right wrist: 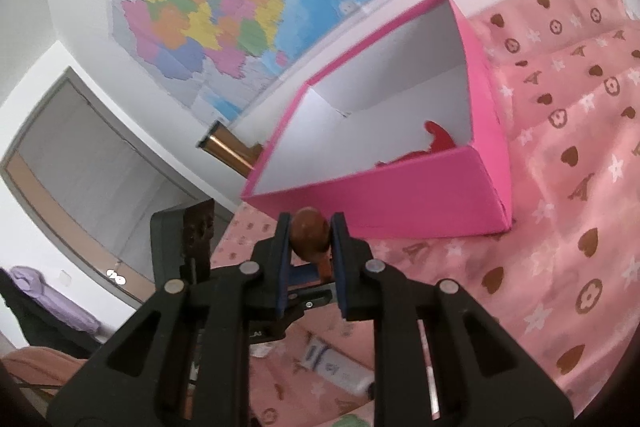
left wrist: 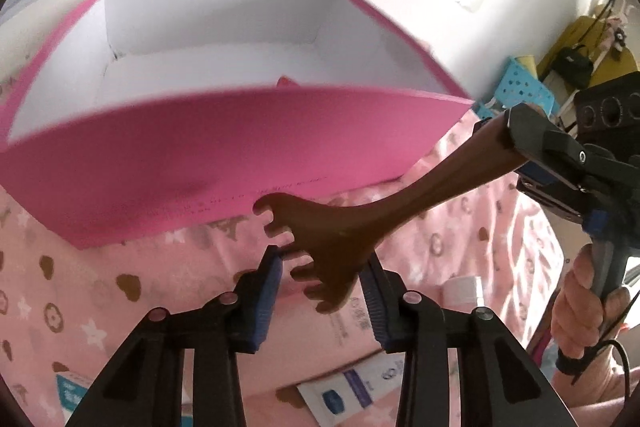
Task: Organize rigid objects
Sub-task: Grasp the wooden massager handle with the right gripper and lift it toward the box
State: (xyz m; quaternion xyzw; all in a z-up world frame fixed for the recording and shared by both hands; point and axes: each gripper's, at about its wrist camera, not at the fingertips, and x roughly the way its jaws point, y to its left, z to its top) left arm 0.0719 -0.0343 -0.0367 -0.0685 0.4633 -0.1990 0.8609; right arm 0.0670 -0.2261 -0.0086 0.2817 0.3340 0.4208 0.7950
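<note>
the right gripper (right wrist: 310, 241) has its jaws clamped on the brown comb (left wrist: 332, 231) handle; its toothed head sits between the left gripper (left wrist: 325, 281) jaws, nearly shut on it. the pink box (left wrist: 248, 163) lies just ahead.

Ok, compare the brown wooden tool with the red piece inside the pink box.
The brown wooden tool is held up in front of the pink box, left gripper shut on its toothed head, right gripper shut on its handle; the red piece lies loose inside the box. The tool shows almost whole; the red piece is mostly hidden behind the box wall. Both seem to have lobed edges.
</note>
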